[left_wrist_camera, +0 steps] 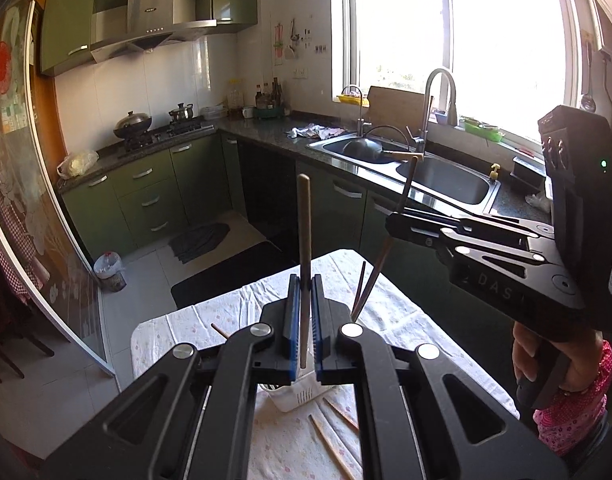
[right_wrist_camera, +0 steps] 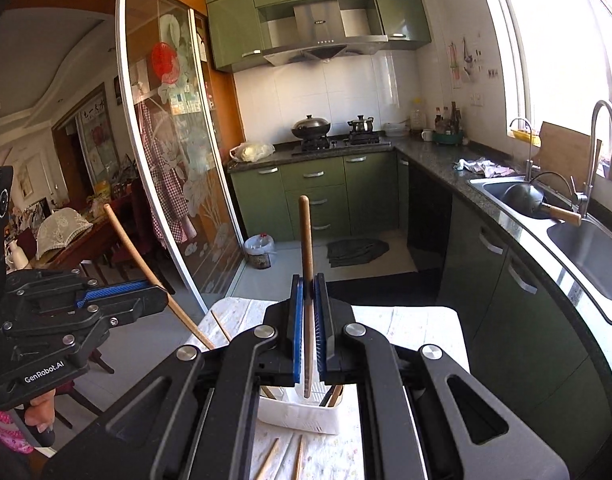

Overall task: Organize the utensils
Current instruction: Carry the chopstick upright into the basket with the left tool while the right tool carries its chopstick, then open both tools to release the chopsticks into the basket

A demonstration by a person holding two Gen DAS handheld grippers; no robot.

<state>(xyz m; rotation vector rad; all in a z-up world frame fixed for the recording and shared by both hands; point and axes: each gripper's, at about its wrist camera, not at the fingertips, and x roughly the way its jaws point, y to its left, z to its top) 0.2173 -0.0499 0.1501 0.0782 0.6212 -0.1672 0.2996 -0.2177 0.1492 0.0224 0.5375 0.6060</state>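
My left gripper [left_wrist_camera: 305, 308] is shut on a light wooden chopstick [left_wrist_camera: 305, 240], held upright over a white utensil holder [left_wrist_camera: 296, 398] on the small cloth-covered table [left_wrist_camera: 390, 308]. My right gripper [right_wrist_camera: 309, 312] is shut on a darker brown chopstick [right_wrist_camera: 306, 248], also upright, its lower tip inside the white holder [right_wrist_camera: 298, 414]. Each gripper shows in the other's view: the right one [left_wrist_camera: 394, 226] with its dark chopstick [left_wrist_camera: 406, 184], the left one [right_wrist_camera: 146, 294] with its light chopstick [right_wrist_camera: 134, 248]. One more dark chopstick [left_wrist_camera: 360, 286] stands in the holder.
Loose chopsticks lie on the cloth in front of the holder [left_wrist_camera: 330, 440] [right_wrist_camera: 284, 456] and one behind it [right_wrist_camera: 221, 326]. Green kitchen cabinets, a stove with pots [right_wrist_camera: 312, 128] and a double sink [left_wrist_camera: 410, 164] lie beyond the table. A glass sliding door [right_wrist_camera: 174, 168] stands at the left.
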